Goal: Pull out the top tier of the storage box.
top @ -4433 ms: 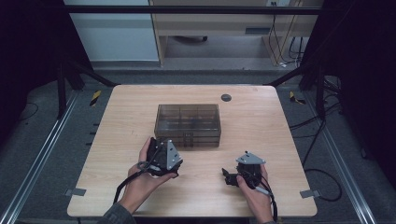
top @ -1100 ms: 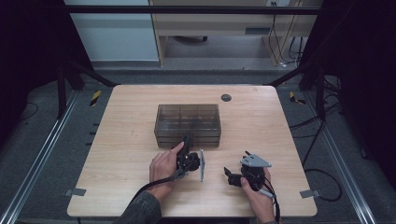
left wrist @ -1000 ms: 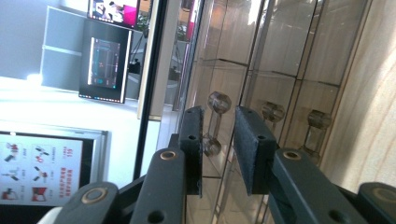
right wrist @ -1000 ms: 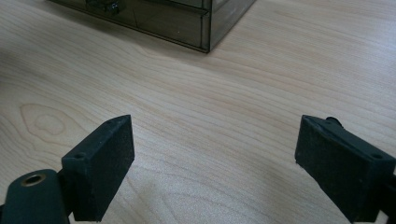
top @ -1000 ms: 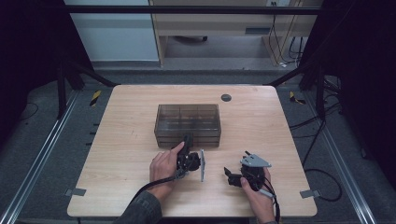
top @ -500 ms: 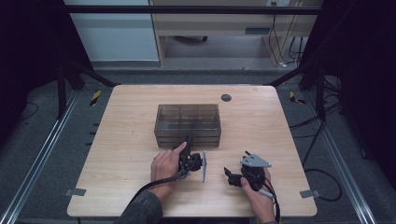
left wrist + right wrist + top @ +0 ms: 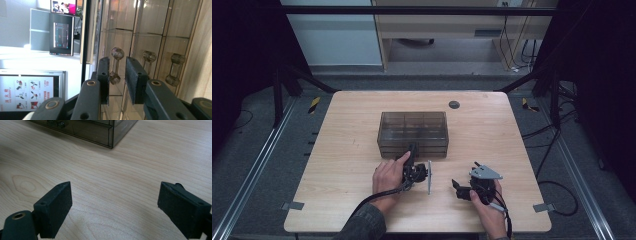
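"Starting at the table's left edge, what is there?"

"Bare light wood. The table (image 7: 342, 150) lies open from its left edge to the drawer box (image 7: 413, 131), a smoky see-through case at the middle, well clear of every edge."

"And the person's left hand?"

"The left hand (image 7: 387, 177) comes in from the near edge and holds the left gripper (image 7: 412, 150) rolled onto its side, with its tips against the front face of the box."

"Is it grasping anything?"

"Not quite. In the left gripper view its two black pads stand close on either side of a clear dumbbell-shaped drawer handle (image 7: 115, 66). One pad is at the handle, and a slim gap shows before the other, so the handle sits between slack jaws, unpinched. Two more handles (image 7: 149, 57) sit just beside it on the same front."

"What lies further right?"

"A strip of bare wood separates the two tools. Then comes the right gripper (image 7: 457, 187), held low over the table by the right hand (image 7: 489, 205) close to the near edge. Its jaws are spread wide with nothing between them. In its own view, plain wood stretches ahead to the near corner of the box."

"And beyond that?"

"Open tabletop runs to the right edge. A small dark round disc (image 7: 454, 104) sits near the far edge, behind the box."
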The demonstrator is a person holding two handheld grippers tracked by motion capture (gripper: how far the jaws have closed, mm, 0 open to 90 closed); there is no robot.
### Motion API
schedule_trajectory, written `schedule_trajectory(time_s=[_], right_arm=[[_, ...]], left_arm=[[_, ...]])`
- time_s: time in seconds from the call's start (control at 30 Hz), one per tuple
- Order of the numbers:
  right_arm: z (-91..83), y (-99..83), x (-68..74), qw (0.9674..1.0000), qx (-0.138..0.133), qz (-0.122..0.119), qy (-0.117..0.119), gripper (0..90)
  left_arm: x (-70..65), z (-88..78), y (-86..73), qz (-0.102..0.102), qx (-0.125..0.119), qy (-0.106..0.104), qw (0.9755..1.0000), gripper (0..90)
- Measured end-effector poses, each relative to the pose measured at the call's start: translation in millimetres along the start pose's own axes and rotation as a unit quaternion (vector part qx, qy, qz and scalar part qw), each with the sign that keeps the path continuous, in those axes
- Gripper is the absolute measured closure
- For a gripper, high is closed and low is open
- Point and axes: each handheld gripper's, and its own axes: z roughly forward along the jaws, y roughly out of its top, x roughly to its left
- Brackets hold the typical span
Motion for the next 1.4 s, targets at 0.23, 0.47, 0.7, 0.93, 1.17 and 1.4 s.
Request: schedule_trajectory(time_s=[0.23, 0.47, 0.7, 0.93, 1.17, 1.4], right_arm=[[0.0, 0.0, 0.0, 1.0, 0.0, 0.0, 0.001, 12.8], [-0.1, -0.1, 0.0, 1.0, -0.001, -0.001, 0.001, 13.0], [-0.1, -0.1, 0.0, 1.0, -0.001, -0.001, 0.001, 13.1], [-0.2, -0.1, -0.2, 1.0, -0.001, -0.001, 0.002, 13.2], [-0.2, -0.1, -0.2, 1.0, -0.001, -0.001, 0.002, 13.2], [-0.4, -0.3, -0.1, 1.0, 0.0, -0.001, 0.002, 13.2]], left_arm=[[-1.4, 0.9, 1.4, 0.01, -0.001, 0.007, 0.9999, 74.6], [-1.9, 1.2, 2.5, 0.009, 0.002, 0.012, 0.9999, 77.5], [-4.0, 1.6, 3.7, 0.014, 0.005, 0.018, 0.9997, 78.5], [-4.3, 1.4, 4.9, 0.013, 0.006, 0.017, 0.9998, 79.9], [-4.6, 1.3, 5.4, 0.013, 0.008, 0.018, 0.9997, 79.9], [-4.4, 1.2, 5.6, 0.013, 0.009, 0.017, 0.9997, 79.9]])
